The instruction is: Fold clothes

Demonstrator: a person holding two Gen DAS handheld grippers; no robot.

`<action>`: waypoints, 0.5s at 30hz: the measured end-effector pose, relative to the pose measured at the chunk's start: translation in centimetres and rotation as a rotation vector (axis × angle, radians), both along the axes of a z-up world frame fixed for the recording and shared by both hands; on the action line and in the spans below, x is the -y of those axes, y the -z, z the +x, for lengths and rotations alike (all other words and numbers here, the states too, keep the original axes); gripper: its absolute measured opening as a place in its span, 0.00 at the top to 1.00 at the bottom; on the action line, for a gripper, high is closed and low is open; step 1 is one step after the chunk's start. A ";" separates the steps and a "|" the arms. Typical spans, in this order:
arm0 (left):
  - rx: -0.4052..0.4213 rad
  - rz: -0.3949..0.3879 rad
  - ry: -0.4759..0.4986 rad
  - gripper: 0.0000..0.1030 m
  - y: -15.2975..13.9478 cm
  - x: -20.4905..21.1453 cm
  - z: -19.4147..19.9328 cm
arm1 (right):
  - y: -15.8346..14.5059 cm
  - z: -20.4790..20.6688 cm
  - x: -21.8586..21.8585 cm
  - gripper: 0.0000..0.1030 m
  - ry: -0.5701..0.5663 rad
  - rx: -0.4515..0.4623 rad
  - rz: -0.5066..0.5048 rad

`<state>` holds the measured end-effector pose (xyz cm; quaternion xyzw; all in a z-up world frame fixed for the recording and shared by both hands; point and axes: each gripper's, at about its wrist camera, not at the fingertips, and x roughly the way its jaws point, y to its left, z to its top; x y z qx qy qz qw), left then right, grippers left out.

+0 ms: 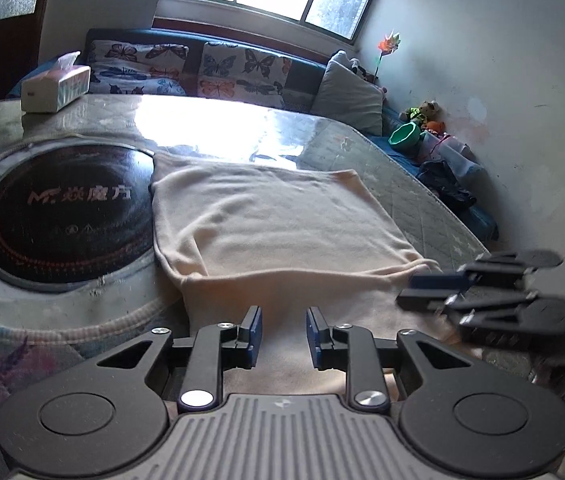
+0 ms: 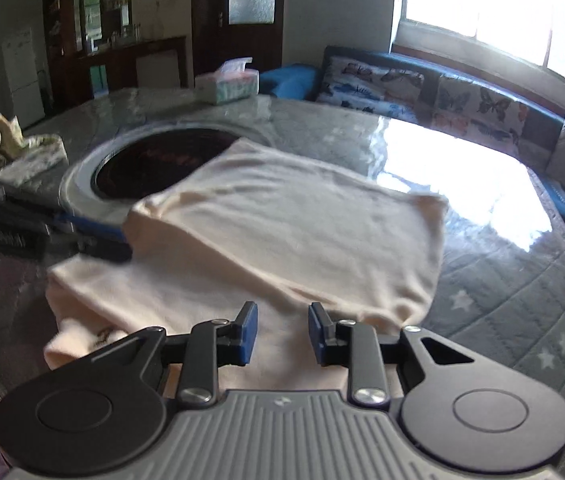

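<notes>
Both grippers are hovering with fingers apart, gripping nothing: left gripper [image 1: 283, 334], right gripper [image 2: 282, 332]. The cream garment [image 1: 282, 220] is lying mid-frame on the table [image 1: 382, 152], part folded. Looks like between folds; next, pinching that near edge.

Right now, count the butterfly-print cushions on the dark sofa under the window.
2 in view. One butterfly-print cushion sits at the sofa's end nearer the white tissue box; the other is beside it, toward the plain grey pillow. More could be hidden.
</notes>
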<state>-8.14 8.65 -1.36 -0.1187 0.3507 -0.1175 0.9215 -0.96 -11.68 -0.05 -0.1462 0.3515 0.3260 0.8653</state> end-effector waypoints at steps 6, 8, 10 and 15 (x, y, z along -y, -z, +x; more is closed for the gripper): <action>0.015 0.014 0.002 0.74 -0.4 -0.3 0.7 | -0.3 0.0 0.8 0.74 0.006 0.002 -0.014; 0.015 0.020 0.005 0.74 -0.3 -0.3 0.9 | -0.7 -0.2 0.9 0.74 -0.004 0.007 -0.013; 0.006 0.020 0.007 0.74 0.1 -0.3 1.1 | -1.0 -0.5 0.9 0.73 -0.018 0.010 -0.009; -0.015 0.045 0.018 0.74 1.3 -0.1 1.3 | -0.5 -1.0 0.7 0.72 -0.049 -0.011 -0.017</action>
